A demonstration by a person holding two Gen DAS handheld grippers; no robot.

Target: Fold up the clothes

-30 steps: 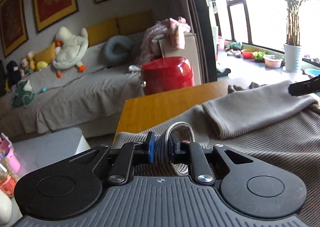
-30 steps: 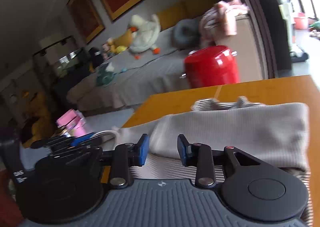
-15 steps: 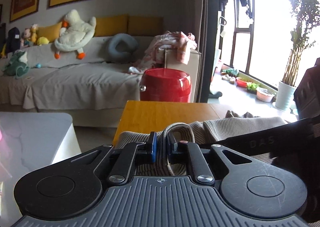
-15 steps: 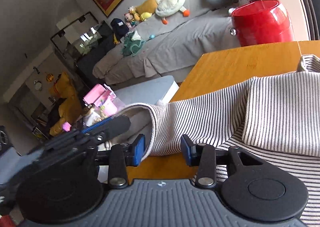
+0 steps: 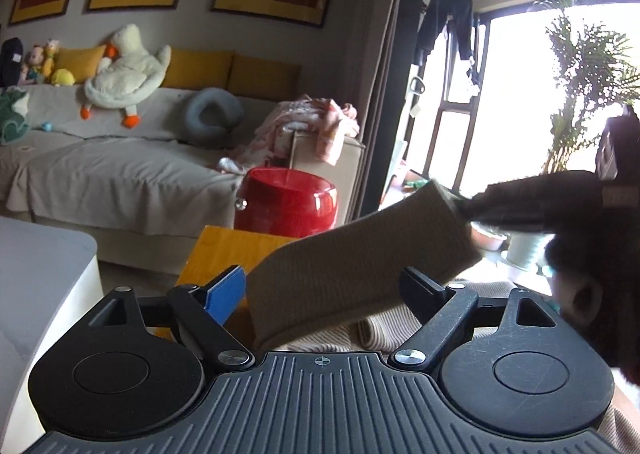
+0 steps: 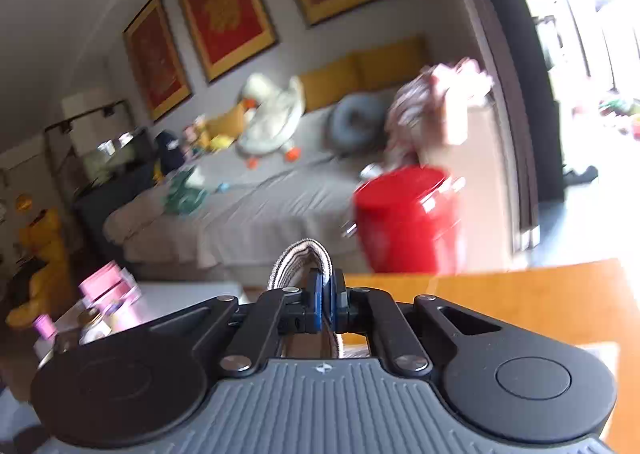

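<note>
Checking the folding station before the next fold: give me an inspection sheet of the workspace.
Surface: orange-topped wooden table, partly covered by cloth.
Job's things: beige ribbed garment, one flap lifted off the table.
Clutter: nothing seen on the bare table.
Grippers: left gripper jaws opening, flap between them, not pinched; right gripper shut on a fold of the garment.
Cables: nothing seen.
Surroundings: red stool, grey sofa, goose plush, potted plant by the window.

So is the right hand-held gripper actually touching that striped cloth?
Touching. The right wrist view shows the right hand-held gripper with its blue pads pressed together on a fold of the striped cloth, which pokes up just above them.
</note>
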